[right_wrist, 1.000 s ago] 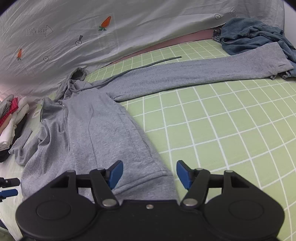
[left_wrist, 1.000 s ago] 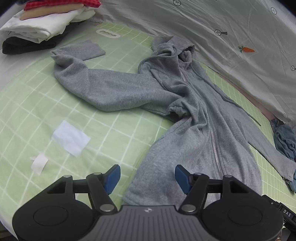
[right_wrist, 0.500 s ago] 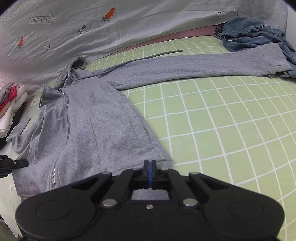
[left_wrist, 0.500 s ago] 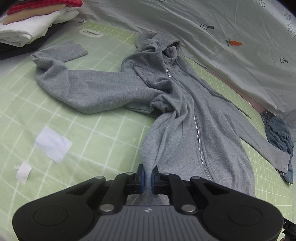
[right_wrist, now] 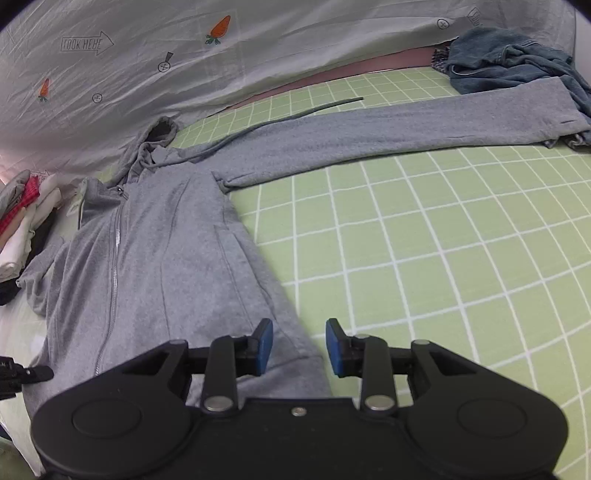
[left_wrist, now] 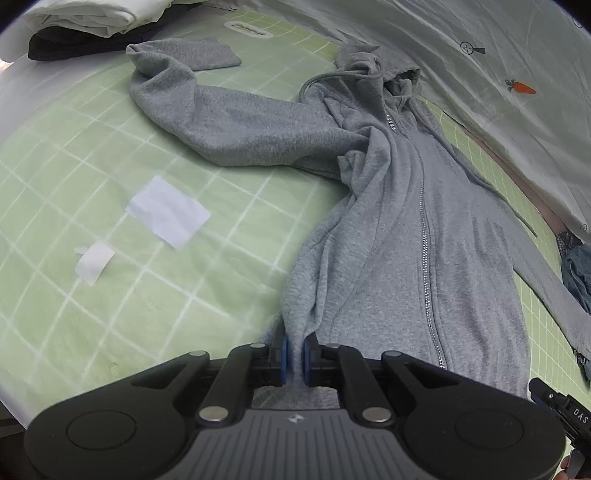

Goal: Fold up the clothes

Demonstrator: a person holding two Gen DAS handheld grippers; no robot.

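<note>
Green checked sheet (right_wrist: pixel 443 258): covers the bed I work on, white grid lines throughout.

White sheet with carrot prints (right_wrist: pixel 258 48): draped along the far edge, behind everything else.

Grey zip hoodie (left_wrist: pixel 406 240): lies front up on the green sheet, zipper closed, hood toward the printed sheet. One sleeve (left_wrist: pixel 229 118) is bent back with its cuff near the stack of clothes; the other sleeve (right_wrist: pixel 406 125) lies stretched out straight, its cuff touching the denim. A drawstring (right_wrist: pixel 314 109) trails onto the sheet beyond the straight sleeve.

Stack of folded clothes (left_wrist: pixel 81 18): white pieces over a dark one, at the corner beyond the bent sleeve.

Denim garment (right_wrist: pixel 509 59): crumpled at the far corner.

Two white paper scraps: the bigger one (left_wrist: pixel 168 216) and the smaller one (left_wrist: pixel 94 260) lie on the sheet, apart from the hoodie.

My left tool (left_wrist: pixel 294 356): nearly closed, pinching a gathered fold of the hoodie's bottom hem.

My right tool (right_wrist: pixel 299 347): jaws opening, pads clear of the cloth, the hem corner lying below and between them.
</note>
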